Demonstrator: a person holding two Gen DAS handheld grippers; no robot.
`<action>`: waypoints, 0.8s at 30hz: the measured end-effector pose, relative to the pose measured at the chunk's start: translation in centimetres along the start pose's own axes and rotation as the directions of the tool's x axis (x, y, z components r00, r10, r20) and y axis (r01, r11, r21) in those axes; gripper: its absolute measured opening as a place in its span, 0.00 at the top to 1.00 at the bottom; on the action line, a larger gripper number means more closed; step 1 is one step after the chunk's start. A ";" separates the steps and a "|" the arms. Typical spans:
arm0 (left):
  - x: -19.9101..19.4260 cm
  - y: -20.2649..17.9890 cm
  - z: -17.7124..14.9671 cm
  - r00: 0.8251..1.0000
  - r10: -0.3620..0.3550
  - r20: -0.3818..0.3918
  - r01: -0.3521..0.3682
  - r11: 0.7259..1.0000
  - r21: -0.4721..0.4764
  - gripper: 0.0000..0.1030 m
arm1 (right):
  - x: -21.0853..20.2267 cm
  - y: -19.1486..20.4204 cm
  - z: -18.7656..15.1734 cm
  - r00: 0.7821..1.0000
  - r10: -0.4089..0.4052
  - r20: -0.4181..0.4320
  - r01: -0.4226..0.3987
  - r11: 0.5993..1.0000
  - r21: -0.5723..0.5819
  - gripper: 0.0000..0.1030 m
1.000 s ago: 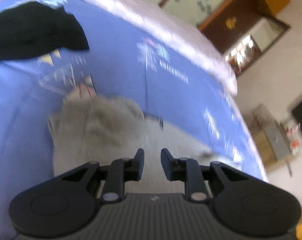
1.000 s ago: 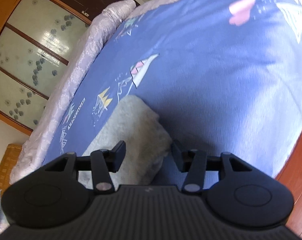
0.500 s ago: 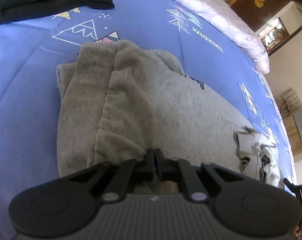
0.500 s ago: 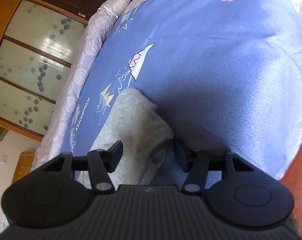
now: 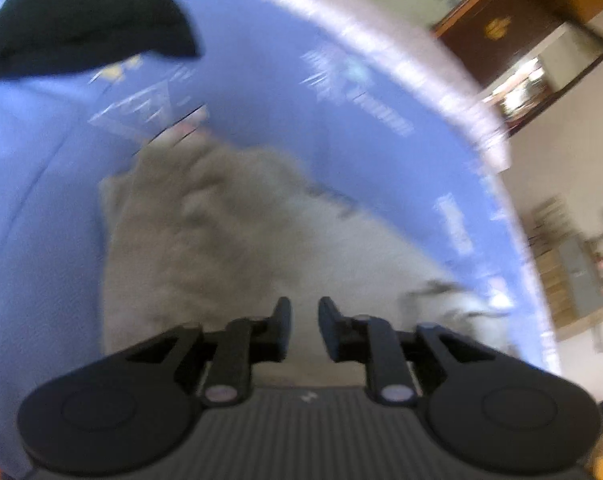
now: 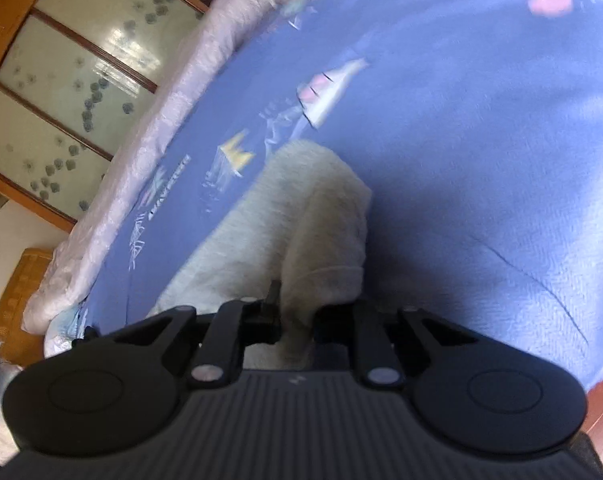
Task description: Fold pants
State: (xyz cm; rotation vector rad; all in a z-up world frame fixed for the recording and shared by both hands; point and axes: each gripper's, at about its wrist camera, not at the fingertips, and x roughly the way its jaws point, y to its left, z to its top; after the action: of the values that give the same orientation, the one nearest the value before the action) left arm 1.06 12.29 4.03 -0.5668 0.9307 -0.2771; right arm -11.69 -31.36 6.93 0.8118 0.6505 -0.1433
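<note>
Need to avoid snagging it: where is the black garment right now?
The black crumpled garment lies at the upper left of the left wrist view, on the blue printed bedspread, beyond the grey knit pants and apart from them.

A bedroom in a home. A bed fills most of both views, covered by a blue bedspread (image 6: 481, 128) printed with small boats and crowns, edged by a pale quilted border (image 6: 149, 136). At ten o'clock in the right wrist view stands a wooden wardrobe with frosted floral glass doors (image 6: 65, 92). In the blurred left wrist view, a dark wooden cabinet (image 5: 513, 20) sits at one o'clock, with cream walls beside it.
</note>
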 end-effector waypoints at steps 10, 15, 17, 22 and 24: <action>2.3 -13.0 0.2 0.974 -0.154 -0.164 0.194 0.945 0.263 0.22 | -2.7 14.4 -9.0 0.991 0.125 0.041 -0.045 0.617 -0.786 0.84; 4.0 -14.3 0.0 0.974 -0.117 -0.196 0.172 0.940 0.295 0.23 | -2.6 16.5 -12.7 0.990 0.138 0.037 -0.026 0.428 -0.903 0.84; 4.9 -14.0 -0.1 0.977 -0.070 -0.199 0.131 0.942 0.310 0.68 | -2.7 17.0 -13.4 0.988 0.150 0.034 -0.027 0.387 -0.922 0.84; 4.5 -10.1 1.4 0.977 -0.081 -0.199 0.121 0.973 0.197 0.84 | -3.0 17.6 -13.2 0.982 0.187 0.012 -0.060 0.375 -0.925 0.52; 2.5 -8.8 2.8 0.983 -0.104 -0.148 0.131 0.975 0.181 0.84 | -3.5 17.1 -13.1 0.979 0.202 0.036 -0.045 0.381 -0.923 0.24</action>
State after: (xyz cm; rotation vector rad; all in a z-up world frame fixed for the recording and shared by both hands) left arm 4.93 4.80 8.65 -0.4305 0.9927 -0.5121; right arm -14.75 -10.66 13.09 -0.2795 0.4140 0.3074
